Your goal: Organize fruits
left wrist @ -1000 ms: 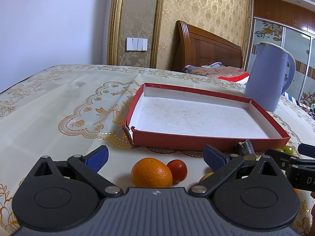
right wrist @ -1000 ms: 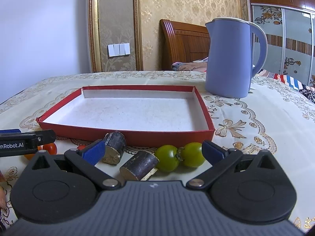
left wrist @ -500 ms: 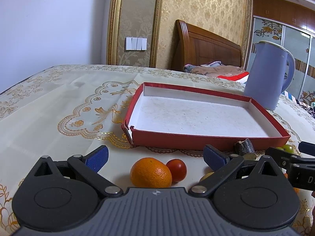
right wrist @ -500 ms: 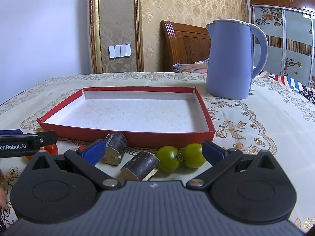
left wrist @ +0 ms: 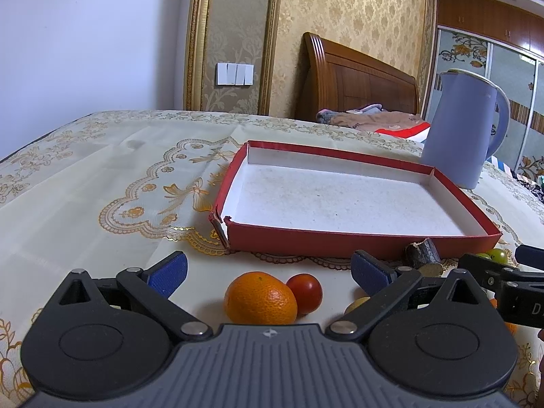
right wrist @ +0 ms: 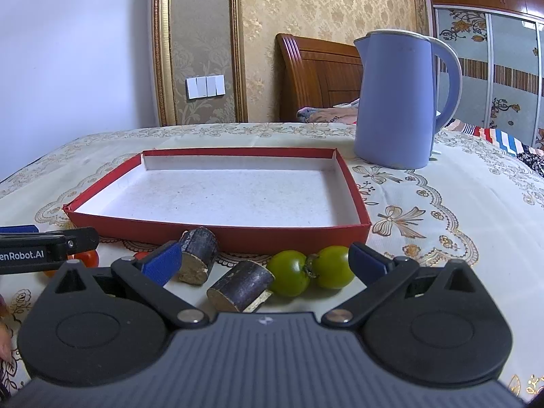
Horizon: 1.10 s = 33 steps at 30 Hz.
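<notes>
A shallow red tray (left wrist: 357, 243) with a white floor lies on the cloth; it also shows in the right wrist view (right wrist: 292, 234). My left gripper (left wrist: 268, 270) is open, with an orange (left wrist: 260, 302) and a red tomato (left wrist: 305, 293) between its fingers on the table. My right gripper (right wrist: 263, 261) is open around two dark sugarcane pieces (right wrist: 241, 285) (right wrist: 198, 255) and two green tomatoes (right wrist: 290, 273) (right wrist: 333, 267), all resting in front of the tray. A yellowish fruit (left wrist: 357, 304) peeks behind the left gripper's right finger.
A blue kettle (right wrist: 397, 98) stands behind the tray's right corner; it also shows in the left wrist view (left wrist: 462, 125). The embroidered tablecloth (left wrist: 102, 176) covers the table. A wooden headboard and wall lie beyond the far edge.
Both grippers have shifted only slightly; the views are nearly the same. The fruits have not moved.
</notes>
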{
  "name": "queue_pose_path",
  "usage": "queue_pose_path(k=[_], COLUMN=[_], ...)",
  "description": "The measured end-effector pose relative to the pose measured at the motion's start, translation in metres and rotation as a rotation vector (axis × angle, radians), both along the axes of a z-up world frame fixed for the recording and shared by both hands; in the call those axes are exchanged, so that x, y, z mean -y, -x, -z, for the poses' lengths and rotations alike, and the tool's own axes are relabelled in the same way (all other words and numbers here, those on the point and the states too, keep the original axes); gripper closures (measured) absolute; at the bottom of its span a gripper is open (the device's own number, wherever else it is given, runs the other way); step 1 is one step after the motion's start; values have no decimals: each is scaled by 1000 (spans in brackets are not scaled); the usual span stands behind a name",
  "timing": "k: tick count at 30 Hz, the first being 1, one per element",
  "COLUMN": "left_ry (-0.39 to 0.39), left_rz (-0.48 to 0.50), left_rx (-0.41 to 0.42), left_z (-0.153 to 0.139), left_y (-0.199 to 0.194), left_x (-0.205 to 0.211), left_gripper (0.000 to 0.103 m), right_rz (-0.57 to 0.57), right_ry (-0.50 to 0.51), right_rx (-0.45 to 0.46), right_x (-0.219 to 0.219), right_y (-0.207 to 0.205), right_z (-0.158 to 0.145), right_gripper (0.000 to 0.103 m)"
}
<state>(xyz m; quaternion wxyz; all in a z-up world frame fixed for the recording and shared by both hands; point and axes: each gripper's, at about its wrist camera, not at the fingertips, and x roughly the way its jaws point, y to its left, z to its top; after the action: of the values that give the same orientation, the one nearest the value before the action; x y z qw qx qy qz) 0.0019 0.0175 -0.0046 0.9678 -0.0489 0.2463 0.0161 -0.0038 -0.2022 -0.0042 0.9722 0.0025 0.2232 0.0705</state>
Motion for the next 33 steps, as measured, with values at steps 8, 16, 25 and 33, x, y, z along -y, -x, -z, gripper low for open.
queue_pose_path(k=[8, 16, 25, 33], left_ry=[0, 0, 0, 0], left_rz=[0, 0, -1, -1], left_rx=[-3, -5, -6, -7], left_z=[0, 0, 0, 0], left_y=[0, 0, 0, 0], left_x=[0, 0, 0, 0], left_gripper=[0, 0, 0, 0], right_rz=[4, 4, 6, 9], right_ry=[-2, -2, -4, -6], right_rx=[-10, -11, -16, -9], right_x=[0, 0, 0, 0], right_y=[-1, -1, -2, -2], right_z=[0, -1, 0, -1], right_gripper=[0, 0, 0, 0])
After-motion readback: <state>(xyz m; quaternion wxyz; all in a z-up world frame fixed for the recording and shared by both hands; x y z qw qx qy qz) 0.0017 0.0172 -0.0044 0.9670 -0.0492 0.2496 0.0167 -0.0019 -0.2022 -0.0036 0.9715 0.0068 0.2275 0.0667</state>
